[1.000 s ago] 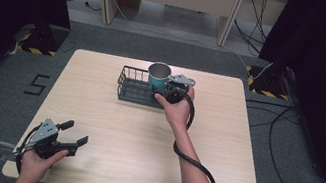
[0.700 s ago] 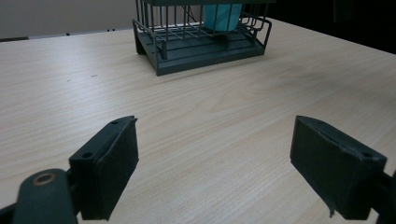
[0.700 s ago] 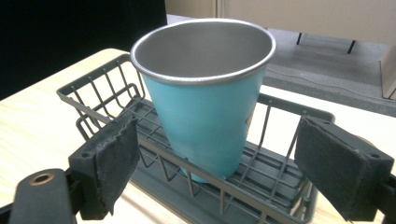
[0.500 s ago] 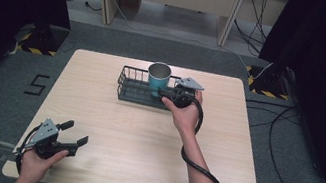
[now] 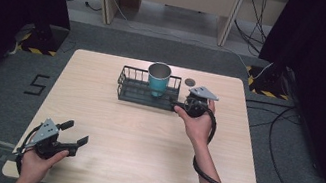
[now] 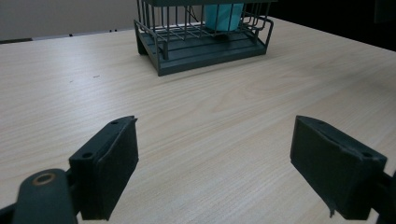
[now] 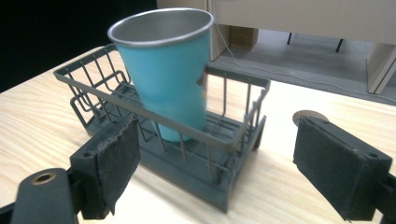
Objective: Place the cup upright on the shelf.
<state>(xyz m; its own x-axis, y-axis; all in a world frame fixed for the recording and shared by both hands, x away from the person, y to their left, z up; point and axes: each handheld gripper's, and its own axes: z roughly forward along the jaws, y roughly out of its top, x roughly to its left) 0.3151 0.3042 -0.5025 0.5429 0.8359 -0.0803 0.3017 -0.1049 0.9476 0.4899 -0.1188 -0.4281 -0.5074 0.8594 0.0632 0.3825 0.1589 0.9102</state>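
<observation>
We see a blue cup (image 5: pixel 158 79) with a metal rim standing upright inside a dark wire rack (image 5: pixel 136 92), at the rack's right end, and the rack sits on the far half of the pale wood worktop (image 5: pixel 142 138), a little right of centre. Our right tool (image 5: pixel 179 107) is held just off the rack's right near corner, its jaws spread wide and gripping nothing; in the right gripper view the cup (image 7: pixel 166 65) rises behind the rack's wire wall (image 7: pixel 154 119), with the two black pads open on either side of the rack's end and clear of it. A small round dark disc (image 5: pixel 190 81) lies on the worktop just beyond the right tool, to the right of the rack. Our left tool (image 5: pixel 73 136) rests at the near left corner of the worktop, well apart from the rack, its jaws likewise spread and empty; in the left gripper view bare wood lies between the pads, and the rack (image 6: pixel 205 42) with the cup (image 6: pixel 224 14) stands far off
</observation>
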